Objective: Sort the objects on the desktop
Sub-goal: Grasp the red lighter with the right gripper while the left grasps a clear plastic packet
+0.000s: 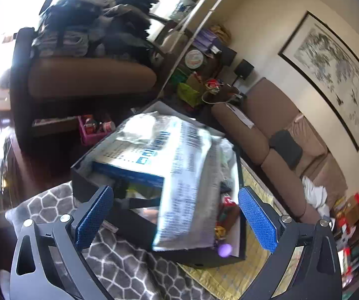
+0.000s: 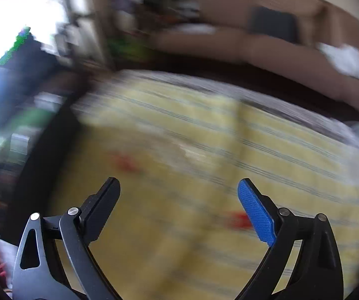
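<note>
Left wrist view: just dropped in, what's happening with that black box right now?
The left gripper hangs open over the black box, gripping nothing. The box sits on a grey patterned cloth and a yellow cloth, stuffed with a blue-and-white carton, a silver printed bag and small items. The right gripper is also open and empty, over the yellow cloth; its view is badly blurred.

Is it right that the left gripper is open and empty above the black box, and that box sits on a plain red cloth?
Not quite. The left gripper is open and empty above the black box, but the left wrist view shows it sitting on a grey patterned cloth and a yellow cloth, not plain red.
</note>
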A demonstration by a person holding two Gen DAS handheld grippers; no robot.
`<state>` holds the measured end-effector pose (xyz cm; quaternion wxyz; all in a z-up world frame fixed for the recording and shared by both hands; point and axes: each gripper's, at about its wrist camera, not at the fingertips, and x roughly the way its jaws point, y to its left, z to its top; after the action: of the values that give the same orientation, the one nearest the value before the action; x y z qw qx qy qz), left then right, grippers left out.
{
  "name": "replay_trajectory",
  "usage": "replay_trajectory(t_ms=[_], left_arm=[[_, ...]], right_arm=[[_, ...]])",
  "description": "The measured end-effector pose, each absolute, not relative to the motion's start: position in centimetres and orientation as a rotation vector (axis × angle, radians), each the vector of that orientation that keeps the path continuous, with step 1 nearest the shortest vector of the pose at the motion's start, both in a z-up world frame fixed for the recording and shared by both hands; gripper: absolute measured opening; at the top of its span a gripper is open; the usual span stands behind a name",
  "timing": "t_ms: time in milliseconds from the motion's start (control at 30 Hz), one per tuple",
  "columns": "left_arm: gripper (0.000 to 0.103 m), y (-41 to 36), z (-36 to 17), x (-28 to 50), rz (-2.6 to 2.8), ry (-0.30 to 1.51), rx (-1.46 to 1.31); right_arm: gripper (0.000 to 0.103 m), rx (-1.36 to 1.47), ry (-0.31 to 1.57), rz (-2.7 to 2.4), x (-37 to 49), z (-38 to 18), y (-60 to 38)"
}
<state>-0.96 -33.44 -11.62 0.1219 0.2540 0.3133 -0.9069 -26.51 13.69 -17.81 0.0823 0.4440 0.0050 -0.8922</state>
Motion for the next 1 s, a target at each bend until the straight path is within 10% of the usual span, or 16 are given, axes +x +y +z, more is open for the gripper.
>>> replay_trajectory(t_ms=[233,500,633,1000], left_arm=[[0.102,-24.1,-8.6,-5.1,-2.844,0.892,1.025],[0.102,-9.3,-10.3,-11.9,-2.977,0.344,1.361],[0.102,-5.8,-12.8,-15.8,-2.894,0.108,1.439],[0.102,-3.4,-21.7,-26.4,-2.749,0.080,1.611]], right_arm=[[0.095,1.367,0.006,-2.783,-25.4,-23.8,19.4],[0.097,1.351,0.210,-2.643,-25.9,-26.6,14.7],[0.082,1.346,0.095,-2.649,-26.0,-26.2,16.2],[0.081,1.237,-0.252,-2.677,-26.0,-25.5,21.9]])
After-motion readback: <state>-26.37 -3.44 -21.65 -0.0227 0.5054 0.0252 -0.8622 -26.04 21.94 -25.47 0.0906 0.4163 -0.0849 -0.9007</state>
